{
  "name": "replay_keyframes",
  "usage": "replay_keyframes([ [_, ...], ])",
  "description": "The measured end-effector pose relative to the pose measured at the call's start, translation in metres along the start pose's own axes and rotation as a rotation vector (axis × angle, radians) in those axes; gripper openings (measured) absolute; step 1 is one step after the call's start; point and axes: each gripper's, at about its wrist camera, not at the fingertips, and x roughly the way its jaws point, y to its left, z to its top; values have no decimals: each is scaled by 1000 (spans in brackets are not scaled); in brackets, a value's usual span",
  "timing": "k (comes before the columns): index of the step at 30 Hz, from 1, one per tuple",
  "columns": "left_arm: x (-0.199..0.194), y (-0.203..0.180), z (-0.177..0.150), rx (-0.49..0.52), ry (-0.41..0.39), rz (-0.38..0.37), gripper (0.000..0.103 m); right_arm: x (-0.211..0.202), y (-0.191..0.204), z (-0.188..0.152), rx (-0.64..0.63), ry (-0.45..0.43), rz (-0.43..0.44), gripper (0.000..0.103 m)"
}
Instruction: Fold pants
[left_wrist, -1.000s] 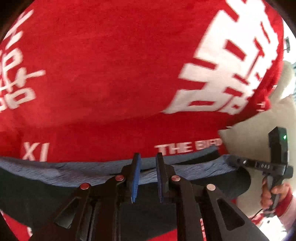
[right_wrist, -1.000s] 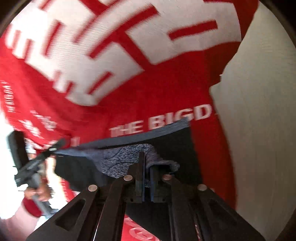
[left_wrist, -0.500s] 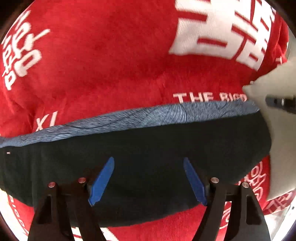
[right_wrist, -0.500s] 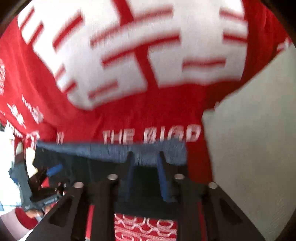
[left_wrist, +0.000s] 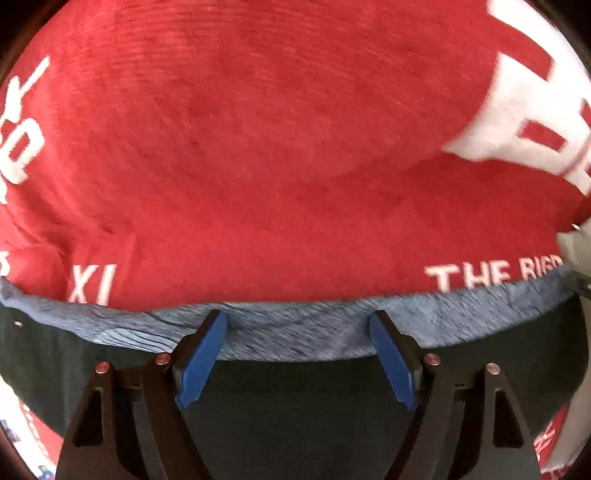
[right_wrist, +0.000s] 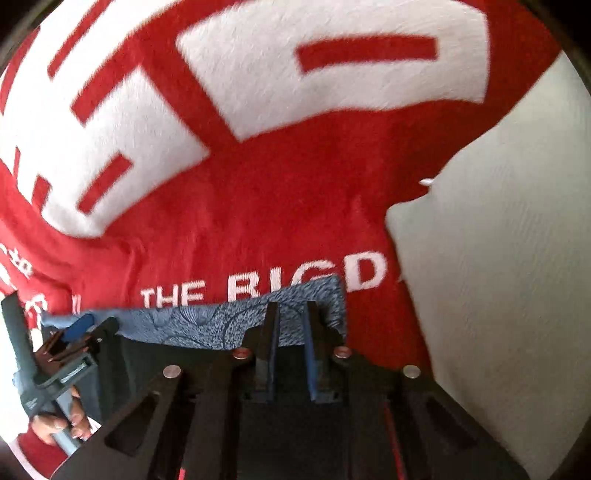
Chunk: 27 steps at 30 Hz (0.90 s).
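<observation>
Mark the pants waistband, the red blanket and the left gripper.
pants waistband (left_wrist: 295, 338): left wrist view, blue-grey band between the fingers.
red blanket (left_wrist: 258, 147): left wrist view, plain red area.
left gripper (left_wrist: 297, 325): left wrist view, midway between fingertips, open.

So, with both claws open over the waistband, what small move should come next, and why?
Probably lift both claws straight up and away. The left claw stands wide open and the right claw is open more narrowly; neither pinches the blue-grey waistband. The dark pants appear to lie flat on the red blanket, so this fold looks released.
</observation>
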Motion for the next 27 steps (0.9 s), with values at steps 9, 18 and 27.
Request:
replay_keyframes([
  [9, -5, 43, -43, -16, 17, 17, 90, -11, -1, -64, -74, 19, -40, 45],
  [18, -11, 100, -31, -79, -21, 122, 91, -32, 25, -104, -149, -24, -59, 45],
  [27, -3, 233, -8, -280, -6, 308, 91, -49, 35, -116, -105, -20, -54, 45],
])
